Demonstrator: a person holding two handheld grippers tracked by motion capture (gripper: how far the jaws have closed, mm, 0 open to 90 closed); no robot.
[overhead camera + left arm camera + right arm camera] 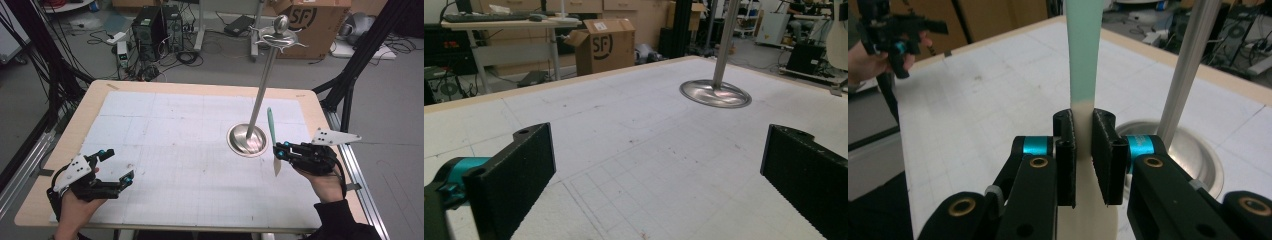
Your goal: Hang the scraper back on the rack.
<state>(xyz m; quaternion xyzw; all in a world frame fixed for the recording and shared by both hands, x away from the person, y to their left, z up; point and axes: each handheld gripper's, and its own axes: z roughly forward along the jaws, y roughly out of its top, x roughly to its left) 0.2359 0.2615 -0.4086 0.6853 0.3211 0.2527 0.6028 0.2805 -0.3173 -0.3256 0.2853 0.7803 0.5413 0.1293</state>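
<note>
A spatula with a teal handle [271, 124] and a cream blade stands nearly upright, handle up. My right gripper [278, 150] is shut on it where handle meets blade, near the table's right side. In the right gripper view the jaws of the right gripper [1083, 131] clamp the spatula [1083, 55] from both sides. Just left of it stands a metal stand [262, 92] with a round base [240, 142] and hooked top. My left gripper [117, 164] hovers open at the front left, and the left gripper [661, 150] has nothing between its jaws.
A white gridded mat [190, 135] covers the wooden table [75, 125]. Beyond the far edge are computer towers [155, 25], cables and a cardboard box [315, 20] on the floor. Black frame legs [360, 55] rise at the right.
</note>
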